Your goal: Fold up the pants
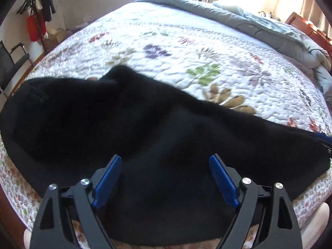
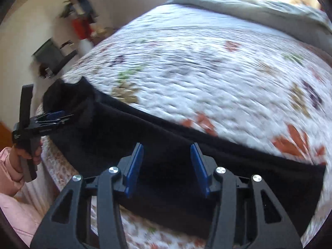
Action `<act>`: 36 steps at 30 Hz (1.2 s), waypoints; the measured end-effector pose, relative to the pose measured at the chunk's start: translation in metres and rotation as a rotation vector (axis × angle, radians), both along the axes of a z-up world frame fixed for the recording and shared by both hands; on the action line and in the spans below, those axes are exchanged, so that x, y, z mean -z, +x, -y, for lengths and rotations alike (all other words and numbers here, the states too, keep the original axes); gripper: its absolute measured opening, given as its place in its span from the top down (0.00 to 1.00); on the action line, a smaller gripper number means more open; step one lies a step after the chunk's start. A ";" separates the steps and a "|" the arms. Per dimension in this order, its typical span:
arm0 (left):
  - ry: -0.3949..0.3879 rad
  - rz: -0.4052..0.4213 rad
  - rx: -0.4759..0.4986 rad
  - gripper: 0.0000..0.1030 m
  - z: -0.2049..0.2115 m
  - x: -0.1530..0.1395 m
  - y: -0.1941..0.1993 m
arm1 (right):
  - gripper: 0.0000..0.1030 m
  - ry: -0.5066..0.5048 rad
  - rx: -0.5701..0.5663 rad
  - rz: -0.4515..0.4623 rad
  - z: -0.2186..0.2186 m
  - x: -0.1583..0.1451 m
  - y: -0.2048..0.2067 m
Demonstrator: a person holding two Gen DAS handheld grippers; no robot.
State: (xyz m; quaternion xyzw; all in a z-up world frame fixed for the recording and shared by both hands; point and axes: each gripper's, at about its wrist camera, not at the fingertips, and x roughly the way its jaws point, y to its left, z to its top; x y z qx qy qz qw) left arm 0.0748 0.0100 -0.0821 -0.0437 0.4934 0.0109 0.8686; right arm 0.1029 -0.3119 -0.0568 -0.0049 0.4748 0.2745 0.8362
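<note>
- Pants [image 1: 128, 128]: black, lying along the near edge of the bed [image 1: 166, 47], one end bunched into a raised fold.
- Left tongs [image 1: 165, 161]: fingers apart, hovering over the pants with dark cloth showing between the blue pads [image 1: 108, 181]; nothing clamped.
- Right tongs [image 2: 167, 151]: fingers apart above the pants' long straight edge; nothing clamped. This view is motion-blurred.
- Left tongs seen from the right wrist [image 2: 60, 115], beside the bunched end.
- Quilt [image 2: 207, 78]: white, leaf-printed, covering the bed under the pants.
- Grey duvet [image 1: 259, 25]: heaped along the far side.
- Chair [image 1: 12, 64] and hanging clothes [image 1: 39, 6]: beside the bed.
</note>
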 end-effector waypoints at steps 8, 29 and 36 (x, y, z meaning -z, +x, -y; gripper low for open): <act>-0.014 -0.041 -0.069 0.15 -0.012 0.006 -0.005 | 0.47 -0.065 -0.247 -0.058 -0.084 0.035 0.041; 0.066 -0.060 -0.039 0.11 0.001 0.026 -0.014 | 0.94 -0.062 0.065 0.001 -0.033 0.030 0.060; 0.035 -0.042 0.009 0.11 0.021 0.019 -0.023 | 0.74 0.004 0.323 -0.042 0.102 0.004 0.002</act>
